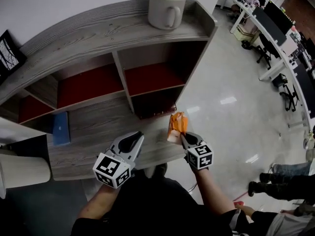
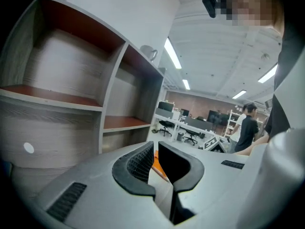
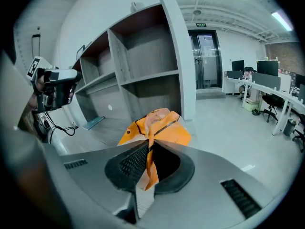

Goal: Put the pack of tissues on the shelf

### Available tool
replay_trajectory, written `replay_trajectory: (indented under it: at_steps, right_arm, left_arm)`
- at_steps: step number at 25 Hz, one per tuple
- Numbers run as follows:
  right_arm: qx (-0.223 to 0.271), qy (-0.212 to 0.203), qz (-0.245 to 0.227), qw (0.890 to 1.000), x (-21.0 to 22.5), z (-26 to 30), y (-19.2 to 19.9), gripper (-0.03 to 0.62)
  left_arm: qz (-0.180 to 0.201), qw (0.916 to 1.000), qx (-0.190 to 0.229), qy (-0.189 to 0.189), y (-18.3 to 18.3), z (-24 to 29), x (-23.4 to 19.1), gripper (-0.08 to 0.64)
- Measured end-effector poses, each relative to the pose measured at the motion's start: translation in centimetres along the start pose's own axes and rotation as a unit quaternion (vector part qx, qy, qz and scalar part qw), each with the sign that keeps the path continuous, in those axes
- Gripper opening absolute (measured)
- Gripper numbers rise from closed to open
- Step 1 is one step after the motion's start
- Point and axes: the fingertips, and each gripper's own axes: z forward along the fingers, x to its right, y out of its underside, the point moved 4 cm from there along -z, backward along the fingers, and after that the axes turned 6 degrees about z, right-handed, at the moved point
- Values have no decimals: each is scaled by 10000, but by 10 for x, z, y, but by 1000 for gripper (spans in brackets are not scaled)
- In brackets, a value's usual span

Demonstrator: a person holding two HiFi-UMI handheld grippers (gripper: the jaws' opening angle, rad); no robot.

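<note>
The pack of tissues point(image 1: 176, 124) is orange and crumpled, and my right gripper point(image 1: 184, 137) is shut on its near end. It hangs over the right end of the grey wooden ledge, in front of the shelf point(image 1: 98, 33) with its red-floored compartments. In the right gripper view the pack point(image 3: 157, 128) sticks out from between the pinching jaws of that gripper point(image 3: 148, 159), with the shelf point(image 3: 143, 66) beyond it. My left gripper point(image 1: 134, 140) hovers over the ledge to the left, jaws together and holding nothing. In its own view a sliver of the orange pack point(image 2: 159, 168) shows past the left gripper point(image 2: 155, 159).
A white mug point(image 1: 166, 9) stands on the shelf's top board. A blue book point(image 1: 61, 128) lies on the ledge at left, near a white cylinder point(image 1: 24, 170). Desks and office chairs point(image 1: 268, 43) line the glossy floor at right. People sit at lower right point(image 1: 280, 186).
</note>
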Motion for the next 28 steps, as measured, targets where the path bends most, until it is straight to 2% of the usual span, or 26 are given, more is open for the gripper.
replay_trajectory:
  at_steps: [13,28]
  right_arm:
    - [567,-425,-635,9955,-41,-34,-65,26]
    - [1065,-1044,-1208,9814,-81,-46,-137,26]
  left_arm:
    - [14,9991,264,-321,-15,-26,-16,40]
    - [105,9972,506,-539,-40,-44,-29,40]
